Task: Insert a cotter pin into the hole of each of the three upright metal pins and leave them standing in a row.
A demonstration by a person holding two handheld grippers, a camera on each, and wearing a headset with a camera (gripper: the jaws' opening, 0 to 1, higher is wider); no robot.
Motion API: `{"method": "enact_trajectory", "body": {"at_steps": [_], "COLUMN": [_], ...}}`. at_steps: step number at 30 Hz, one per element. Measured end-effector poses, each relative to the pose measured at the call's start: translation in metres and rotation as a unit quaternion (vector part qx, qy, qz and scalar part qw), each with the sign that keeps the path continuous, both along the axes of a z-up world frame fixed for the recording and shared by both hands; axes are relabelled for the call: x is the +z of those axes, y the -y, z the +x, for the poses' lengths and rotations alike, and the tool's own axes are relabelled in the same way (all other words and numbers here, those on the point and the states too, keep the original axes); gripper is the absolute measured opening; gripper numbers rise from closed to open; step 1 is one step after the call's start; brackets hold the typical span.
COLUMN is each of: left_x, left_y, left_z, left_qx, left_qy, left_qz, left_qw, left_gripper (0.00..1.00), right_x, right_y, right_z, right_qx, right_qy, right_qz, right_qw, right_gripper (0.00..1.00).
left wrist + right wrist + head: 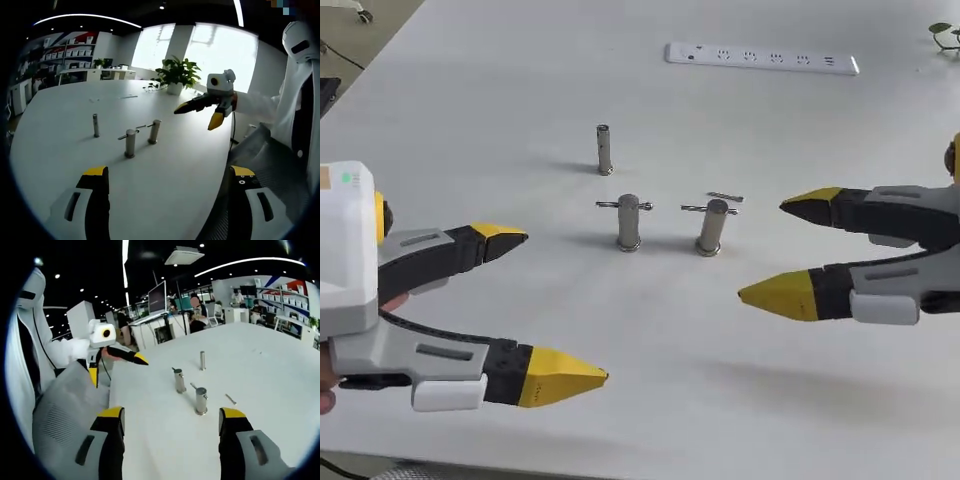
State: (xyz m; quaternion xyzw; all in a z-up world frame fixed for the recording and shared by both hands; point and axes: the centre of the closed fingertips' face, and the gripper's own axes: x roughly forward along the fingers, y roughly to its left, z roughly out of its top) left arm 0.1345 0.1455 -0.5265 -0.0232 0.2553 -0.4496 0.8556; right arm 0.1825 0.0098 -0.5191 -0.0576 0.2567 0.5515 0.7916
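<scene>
Three upright metal pins stand on the white table [470, 120]. The far pin [605, 150] [95, 125] [202, 360] has nothing through it. The middle pin [629, 222] [130, 143] [179, 380] and the right pin [713, 227] [154, 131] [201, 400] each carry a cotter pin through the top. A loose cotter pin [725, 197] [230, 399] lies flat just behind the right pin. My left gripper [555, 305] [167, 172] [117, 360] hovers open at the near left, holding nothing. My right gripper [770, 250] [170, 412] [202, 107] hovers open, right of the pins, also bare.
A white power strip [760, 57] lies at the table's far edge. A potted plant [176, 74] stands at a far corner, with its leaves [947, 37] at the head view's top right. A white sleeve [60, 352] holds the left gripper.
</scene>
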Motion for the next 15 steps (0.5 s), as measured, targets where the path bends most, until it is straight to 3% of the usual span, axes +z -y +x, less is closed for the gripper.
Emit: {"method": "enact_trajectory", "body": {"at_steps": [3, 5, 11, 15], "left_x": [0.000, 0.000, 0.002, 0.005], "left_y": [0.000, 0.001, 0.004, 0.003], "left_z": [-0.001, -0.002, -0.004, 0.001], "left_qx": [0.003, 0.003, 0.003, 0.007], "left_qy": [-0.001, -0.002, -0.003, -0.006], "left_qz": [-0.002, 0.001, -0.011, -0.023], "left_qw": [1.0000, 1.0000, 0.9999, 0.9997], "left_gripper": [0.99, 0.99, 0.99, 0.99], "right_x": [0.001, 0.000, 0.001, 0.002], "right_y": [0.004, 0.005, 0.004, 0.001], "right_z": [-0.004, -0.009, -0.017, -0.021], "right_qx": [-0.011, -0.016, -0.017, -0.015], "right_qy": [-0.002, -0.017, -0.015, -0.013], "right_qz": [0.001, 0.003, 0.007, 0.007], "right_qw": [0.9999, 0.9997, 0.9997, 0.9998], "right_gripper": [0.80, 0.82, 0.94, 0.96]}}
